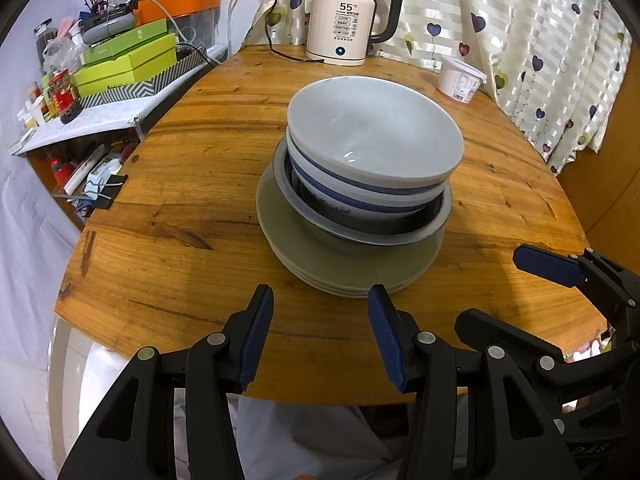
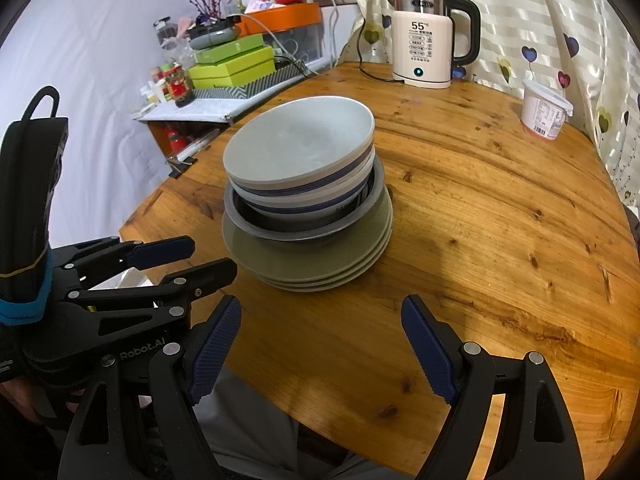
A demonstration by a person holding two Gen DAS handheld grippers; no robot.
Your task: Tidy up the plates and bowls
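**Inspector A:** How is the crockery found to be arranged?

**Inspector B:** A single pile is noted near the middle of the round varnished wooden table (image 1: pixel 192 184). At the base, a stack of flat grey-green ceramic plates (image 1: pixel 352 264) is seen. On it a shallow grey-rimmed dish with a dark inside (image 1: pixel 372 224) is seated, and in that two white blue-banded ceramic bowls (image 1: pixel 372 148) are nested. Widest at the bottom, narrowest on top: the order is judged deliberate, for steadiness. The upper bowl is seen slightly tilted.

**Inspector A:** And the grippers?

**Inspector B:** Both are held at the near edge of the table, short of the pile and touching nothing. The left gripper (image 1: pixel 320 332) is seen with jaws moderately apart and nothing between them. The right gripper (image 2: pixel 324 348) is spread wider, likewise empty. The stacking is judged complete or nearly so.

**Inspector A:** What else is recorded on the table?

**Inspector B:** A cream and steel electric kettle (image 1: pixel 344 20) with its black cord is noted at the far edge, and a white plastic lidded tub (image 1: pixel 460 78) to the right, both well apart from the pile. Green cardboard boxes (image 1: pixel 128 60) are stacked on a side shelf beyond the table. Nothing is found obstructing either gripper's approach to the pile.
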